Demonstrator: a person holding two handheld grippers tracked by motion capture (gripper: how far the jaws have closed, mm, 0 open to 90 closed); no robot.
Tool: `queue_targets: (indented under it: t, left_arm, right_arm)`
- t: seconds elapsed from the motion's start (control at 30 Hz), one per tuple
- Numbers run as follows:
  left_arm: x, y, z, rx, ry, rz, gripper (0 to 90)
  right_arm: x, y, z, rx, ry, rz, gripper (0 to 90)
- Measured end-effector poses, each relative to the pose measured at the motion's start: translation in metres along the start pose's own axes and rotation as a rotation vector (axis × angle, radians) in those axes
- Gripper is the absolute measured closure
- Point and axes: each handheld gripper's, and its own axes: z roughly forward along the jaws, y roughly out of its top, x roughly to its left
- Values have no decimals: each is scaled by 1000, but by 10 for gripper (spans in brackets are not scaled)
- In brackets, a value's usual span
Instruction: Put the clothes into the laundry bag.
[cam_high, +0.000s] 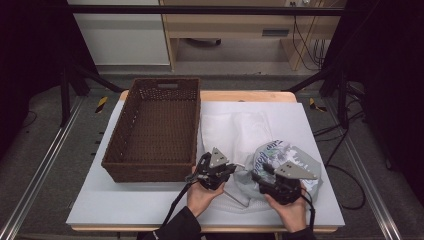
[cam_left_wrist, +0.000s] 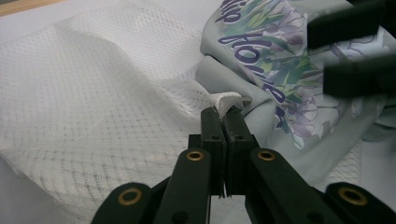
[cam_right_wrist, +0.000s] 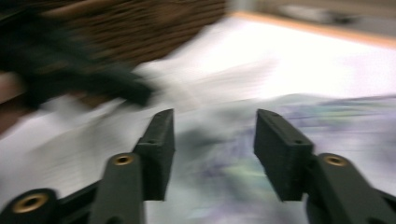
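Low centre of the high view: left gripper (cam_high: 214, 172) pinches a fold of white mesh cloth (cam_left_wrist: 93, 98). Right gripper (cam_high: 280, 181), jaws apart and holding nothing, hovers over grey floral-print garment (cam_high: 285, 155), lower right, beside wicker basket (cam_high: 155, 127)

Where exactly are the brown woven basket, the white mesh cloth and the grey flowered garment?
brown woven basket (cam_high: 150, 172): high view, on its near outer wall.
white mesh cloth (cam_left_wrist: 93, 84): left gripper view, on the broad netted surface.
grey flowered garment (cam_left_wrist: 268, 56): left gripper view, on the printed lettering and flowers.
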Motion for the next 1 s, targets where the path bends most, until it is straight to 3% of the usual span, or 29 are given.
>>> queue_targets:
  t: [0.13,0.2,0.23,0.33,0.37,0.4,0.43,0.57,0.7,0.77,0.83,1.0]
  left_arm:
    - [0,1,0,0,-1,5,883]
    - [0,2,1,2,-2,4,883]
    - [0,2,1,2,-1,6,884]
    - [0,2,3,3,-4,2,884]
    - [0,2,4,3,-5,-1,884]
    - [0,2,4,2,-6,-5,884]
    - [1,3,4,0,-6,-6,884]
    - [2,7,4,-9,-14,-24,884]
    - [-2,17,1,-24,-8,-12,884]
    - [-5,23,-1,-30,-5,-4,884]
    - [-8,27,-3,-39,-3,5,885]
    - [-11,29,-7,-52,-7,5,886]
  right_arm:
    - [-24,-3,9,36,-169,27,346]
    - [-32,-9,20,84,-194,44,383]
    - [-34,-11,25,107,-188,59,444]
    - [-35,-14,33,160,-180,47,768]
    - [-34,-13,32,160,-178,46,845]
    - [-33,-11,29,140,-174,49,859]
    - [-32,-9,23,100,-158,39,868]
    - [-17,2,-4,-25,21,-9,875]
    - [3,2,-14,-55,201,-52,877]
    - [14,-2,-9,-49,261,-68,877]
    - [24,-5,-1,-27,285,-86,877]
    - [32,-17,33,84,267,-77,882]
